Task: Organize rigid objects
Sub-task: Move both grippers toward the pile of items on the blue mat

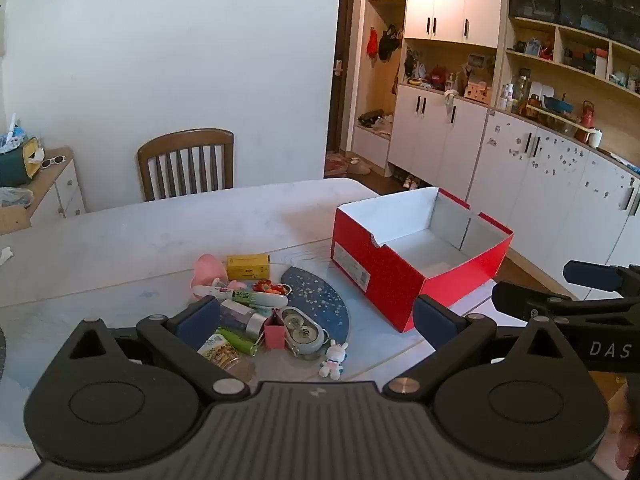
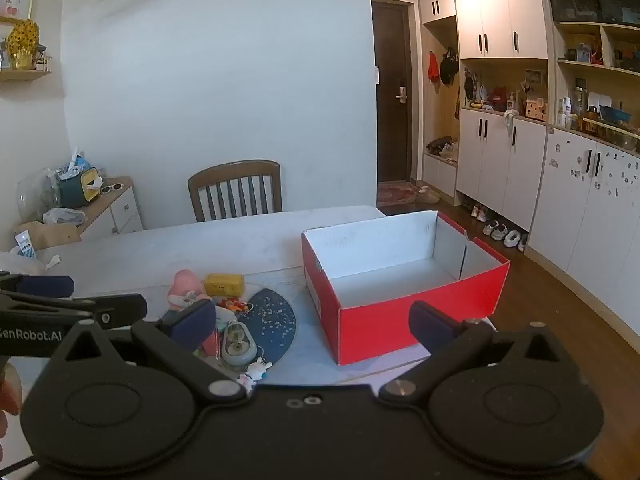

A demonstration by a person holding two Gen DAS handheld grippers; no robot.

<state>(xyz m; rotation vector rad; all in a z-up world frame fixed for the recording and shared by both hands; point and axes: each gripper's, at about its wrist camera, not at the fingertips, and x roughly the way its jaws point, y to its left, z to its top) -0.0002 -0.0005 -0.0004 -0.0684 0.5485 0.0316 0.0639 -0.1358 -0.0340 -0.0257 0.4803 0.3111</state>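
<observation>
White marble-look table (image 1: 132, 236) before a wooden chair (image 1: 186, 164), cupboards along the right wall. Red shoebox (image 1: 404, 276), lid off, white inside, bare, toward the table's right edge. Left of it, a small heap: yellow carton (image 1: 248, 266), pink toy (image 1: 206, 270), pink clip (image 1: 274, 330), oval tin (image 1: 302, 332), rabbit figure (image 1: 332, 360), partly on a dark blue mat (image 1: 320, 300). Left gripper (image 1: 316, 320) tilted downward over the heap, jaws spread wide, gripping nothing. Right gripper (image 2: 312, 322) likewise tilted, fully spread, nothing between the pads, near the box's front corner.
</observation>
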